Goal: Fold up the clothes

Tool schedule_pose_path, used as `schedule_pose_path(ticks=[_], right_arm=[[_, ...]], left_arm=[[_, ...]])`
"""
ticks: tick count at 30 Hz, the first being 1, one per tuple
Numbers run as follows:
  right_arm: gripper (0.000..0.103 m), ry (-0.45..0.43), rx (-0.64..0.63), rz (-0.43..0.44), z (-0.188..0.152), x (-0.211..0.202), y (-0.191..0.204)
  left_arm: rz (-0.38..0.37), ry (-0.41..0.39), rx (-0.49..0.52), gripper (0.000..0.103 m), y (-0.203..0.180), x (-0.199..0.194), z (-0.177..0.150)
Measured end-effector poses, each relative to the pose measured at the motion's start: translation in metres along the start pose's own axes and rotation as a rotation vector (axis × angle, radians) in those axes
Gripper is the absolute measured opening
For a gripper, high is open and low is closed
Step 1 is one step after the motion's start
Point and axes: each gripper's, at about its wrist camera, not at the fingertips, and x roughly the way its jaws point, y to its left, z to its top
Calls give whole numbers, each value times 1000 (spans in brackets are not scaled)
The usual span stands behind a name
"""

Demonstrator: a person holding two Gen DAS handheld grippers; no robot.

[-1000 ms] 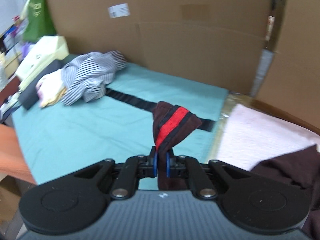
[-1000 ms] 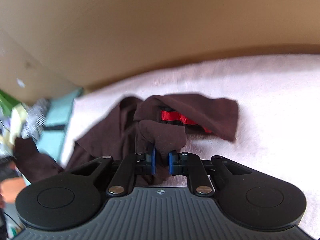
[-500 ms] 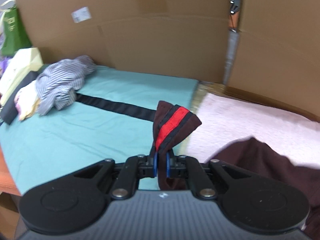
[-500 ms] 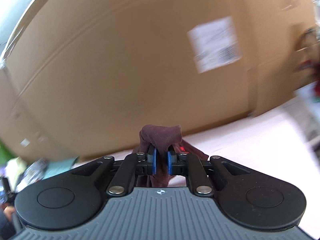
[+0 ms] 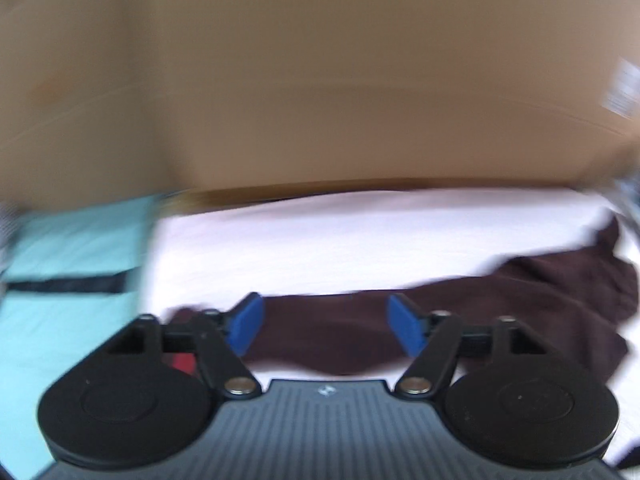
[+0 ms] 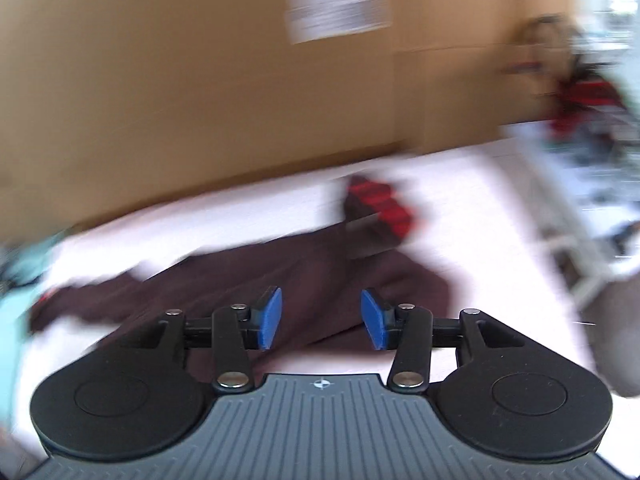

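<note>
Left wrist view: my left gripper (image 5: 326, 322) hangs over the garment (image 5: 500, 304), its blue pads (image 5: 248, 326) spread wide and still parting, with nothing pinched between them; the dark maroon cloth lies flat beneath the gap, stretched out toward the right across a pale pink towel (image 5: 320, 236). A scrap of red trim (image 5: 184, 362) shows under the left finger linkage. To the left of the towel sits a teal mat (image 5: 68, 320) crossed by a black strap (image 5: 64, 283), and a cardboard wall (image 5: 320, 80) closes off the back. In the right wrist view, my right gripper (image 6: 322, 318) is likewise opening, pads apart and gripping nothing, poised over the same garment (image 6: 240, 280), which runs from lower left toward a red-striped band (image 6: 380, 204) further back on the towel (image 6: 460, 208). Cardboard (image 6: 160, 100) with a white label (image 6: 336, 0) stands behind. Both frames are blurred, so I cannot tell whether the pads touch the cloth.
</note>
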Motion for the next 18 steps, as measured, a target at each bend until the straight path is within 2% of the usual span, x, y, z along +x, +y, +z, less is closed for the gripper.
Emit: schedule_pose_path(ticks=[3,8,10,11,14,18], right_arm=[[48,79,-99,155,-16,14,33],[47,127,-196,159,-29,43,55],[16,170,-186,189,-31,46,54],[6,169,-180,215,-32,41,55],[6,163,-161,292,-32,22,59],[6,194,-171,449,-35,14,75]], left_arm=[[-109,6,114,82,-51,4,7],[-237,84,173,82,-96,15,4],[-256,99,181,82,-104,12,3],[-260,104,186,81,-108,10,1],[-292,99,207,80,-114,3,-4],[-366,119,178,81,-114,0,-1]])
